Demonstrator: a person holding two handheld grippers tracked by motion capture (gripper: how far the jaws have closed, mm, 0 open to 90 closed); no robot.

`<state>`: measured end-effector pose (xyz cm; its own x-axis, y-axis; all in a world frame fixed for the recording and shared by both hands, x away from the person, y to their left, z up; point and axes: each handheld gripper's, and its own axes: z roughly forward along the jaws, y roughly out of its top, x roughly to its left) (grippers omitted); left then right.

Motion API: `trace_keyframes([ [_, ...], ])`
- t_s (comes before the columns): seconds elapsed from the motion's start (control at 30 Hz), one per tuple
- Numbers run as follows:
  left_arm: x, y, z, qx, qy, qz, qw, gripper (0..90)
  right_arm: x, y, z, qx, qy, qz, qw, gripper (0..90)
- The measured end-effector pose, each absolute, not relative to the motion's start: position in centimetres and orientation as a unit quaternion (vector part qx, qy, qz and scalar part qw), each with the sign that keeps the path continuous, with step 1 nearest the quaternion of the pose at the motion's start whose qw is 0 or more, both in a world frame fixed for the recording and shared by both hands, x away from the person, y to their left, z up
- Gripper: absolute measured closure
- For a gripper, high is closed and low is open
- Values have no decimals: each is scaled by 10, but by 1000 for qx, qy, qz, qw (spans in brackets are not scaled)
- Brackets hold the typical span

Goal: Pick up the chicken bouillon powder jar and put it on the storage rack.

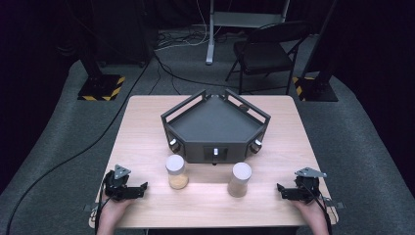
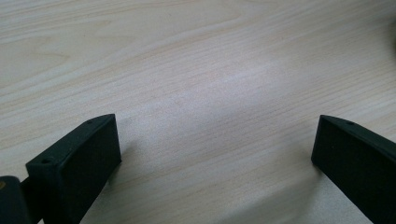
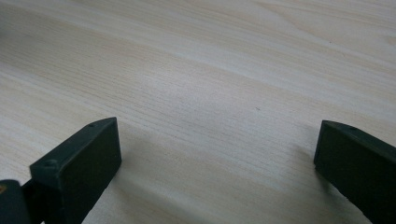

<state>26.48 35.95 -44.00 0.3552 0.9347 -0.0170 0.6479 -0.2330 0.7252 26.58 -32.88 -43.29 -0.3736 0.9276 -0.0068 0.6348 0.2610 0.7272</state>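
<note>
Two clear jars stand near the table's front middle: the left jar (image 1: 176,171) holds orange-brown grains at its bottom, and the right jar (image 1: 239,179) is full of pale tan powder. Behind them sits a dark angular tray (image 1: 215,125) with railed sides. My left gripper (image 1: 142,188) rests at the front left, open, its tips pointing right toward the jars. My right gripper (image 1: 280,189) rests at the front right, open, pointing left. In the left gripper view the gripper (image 2: 217,140) has bare wood between its jaws; the right gripper view shows the same for its gripper (image 3: 219,142).
The light wooden table (image 1: 147,122) has bare wood on both sides of the tray. Beyond it on the grey floor stand a black folding chair (image 1: 266,51), a white stand leg (image 1: 210,34), two hazard-striped bases (image 1: 100,88) and loose cables.
</note>
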Motion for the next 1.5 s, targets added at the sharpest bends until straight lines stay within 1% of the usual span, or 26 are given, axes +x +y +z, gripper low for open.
trace_keyframes([
  [0.3, 265, 361, -439, 755, 525, 215, 330, 29, 266, -329, -433, 513, 762, 326, 224, 0],
  [0.47, 263, 364, -436, 748, 525, 210, 347, 34, 266, -329, -433, 513, 762, 326, 224, 0],
  [0.73, 256, 363, -425, 742, 520, 221, 361, 46, 266, -329, -433, 513, 762, 326, 225, 0],
  [1.07, 249, 366, -408, 745, 497, 217, 389, 62, 266, -329, -433, 513, 762, 326, 225, 0],
  [1.5, 245, 356, -391, 760, 457, 210, 411, 68, 266, -329, -433, 513, 762, 326, 225, 0],
])
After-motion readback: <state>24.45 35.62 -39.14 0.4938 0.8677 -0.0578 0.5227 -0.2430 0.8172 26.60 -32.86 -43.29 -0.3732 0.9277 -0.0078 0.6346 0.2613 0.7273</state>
